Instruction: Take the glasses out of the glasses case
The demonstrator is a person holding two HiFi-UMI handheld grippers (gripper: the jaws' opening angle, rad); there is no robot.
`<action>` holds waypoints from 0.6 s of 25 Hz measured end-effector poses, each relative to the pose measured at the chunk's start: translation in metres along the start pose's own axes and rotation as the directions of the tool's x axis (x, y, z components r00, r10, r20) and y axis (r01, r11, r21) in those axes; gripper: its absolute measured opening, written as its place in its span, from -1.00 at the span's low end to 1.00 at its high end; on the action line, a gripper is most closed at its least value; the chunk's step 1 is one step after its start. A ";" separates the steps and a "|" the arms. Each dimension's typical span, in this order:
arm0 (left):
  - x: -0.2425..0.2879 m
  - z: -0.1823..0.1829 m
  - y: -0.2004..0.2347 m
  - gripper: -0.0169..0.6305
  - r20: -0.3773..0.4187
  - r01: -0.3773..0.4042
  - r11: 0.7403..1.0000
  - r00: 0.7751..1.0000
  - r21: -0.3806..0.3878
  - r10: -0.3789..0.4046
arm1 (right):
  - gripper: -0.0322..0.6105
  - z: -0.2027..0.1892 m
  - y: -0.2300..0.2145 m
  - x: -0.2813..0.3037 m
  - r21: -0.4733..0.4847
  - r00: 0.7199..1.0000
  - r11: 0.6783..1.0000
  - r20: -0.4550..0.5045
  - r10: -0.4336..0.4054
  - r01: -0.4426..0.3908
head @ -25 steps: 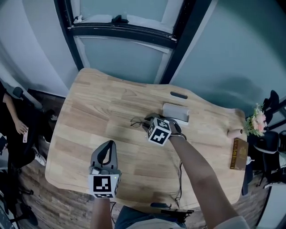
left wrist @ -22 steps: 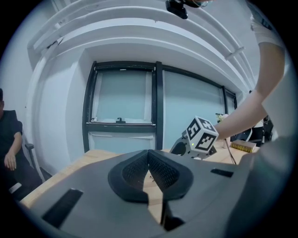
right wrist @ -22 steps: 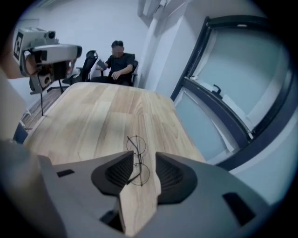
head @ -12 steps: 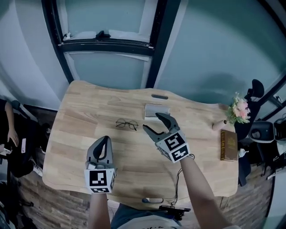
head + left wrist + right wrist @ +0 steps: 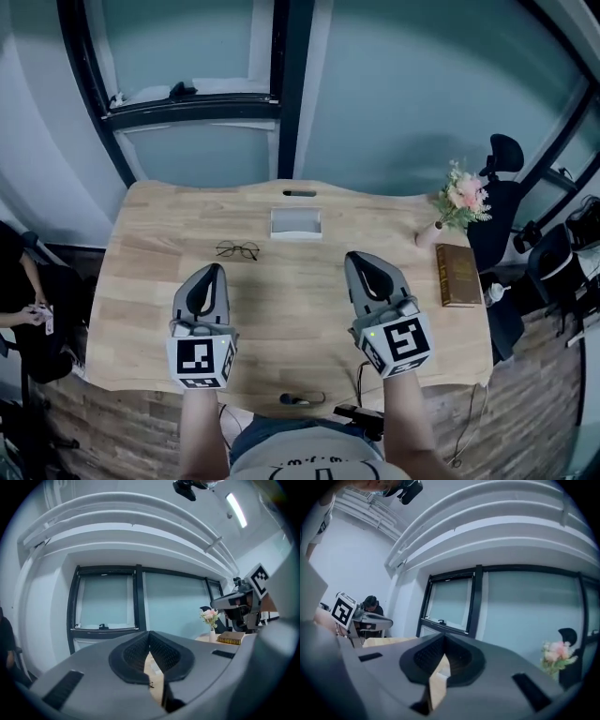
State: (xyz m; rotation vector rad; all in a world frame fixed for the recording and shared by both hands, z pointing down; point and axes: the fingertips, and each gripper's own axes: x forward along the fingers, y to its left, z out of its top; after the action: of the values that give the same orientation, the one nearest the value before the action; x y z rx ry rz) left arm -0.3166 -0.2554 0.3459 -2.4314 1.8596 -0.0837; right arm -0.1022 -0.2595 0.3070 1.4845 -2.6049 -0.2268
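Glasses (image 5: 237,249) lie on the table (image 5: 141,281), just left of the case (image 5: 296,223), which looks open, though it is too small to be sure. Left gripper (image 5: 214,274) and right gripper (image 5: 358,261) hover near the front edge, both pressed together on nothing. The job seems done, so best hold both level and clear of the glasses.

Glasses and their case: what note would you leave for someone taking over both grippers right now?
Left gripper: shut, empty, held over the near side of the table.
Right gripper: shut, empty, held likewise.
Glasses: lying on the table, left of the case and apart from it.
Glasses case: farther back, mid-table.
Done: glasses are out.
Left: apparently nothing.
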 end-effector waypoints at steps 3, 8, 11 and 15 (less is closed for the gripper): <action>-0.001 0.019 -0.016 -0.90 0.030 0.019 0.999 0.999 0.030 -0.020 | -0.87 0.004 -0.011 -0.027 -0.016 0.999 0.999 -0.001 -0.052 0.052; -0.006 0.046 -0.034 -0.90 0.079 0.026 0.998 0.996 0.056 -0.031 | -0.87 0.016 -0.019 -0.049 -0.072 0.994 0.992 0.026 -0.104 0.105; -0.012 0.055 -0.040 -0.90 0.095 0.021 0.997 0.995 0.078 -0.029 | -0.87 0.024 -0.020 -0.056 -0.081 0.991 0.989 0.059 -0.123 0.128; -0.020 0.066 -0.043 -0.90 0.119 0.013 0.996 0.993 0.087 -0.023 | -0.87 0.035 -0.024 -0.064 -0.068 0.982 0.984 0.103 -0.157 0.164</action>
State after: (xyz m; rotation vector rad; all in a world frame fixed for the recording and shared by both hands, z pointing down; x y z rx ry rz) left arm -0.2747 -0.2227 0.2842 -2.3412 1.7465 -0.0174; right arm -0.0564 -0.2137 0.2653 1.6987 -2.5177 -0.4213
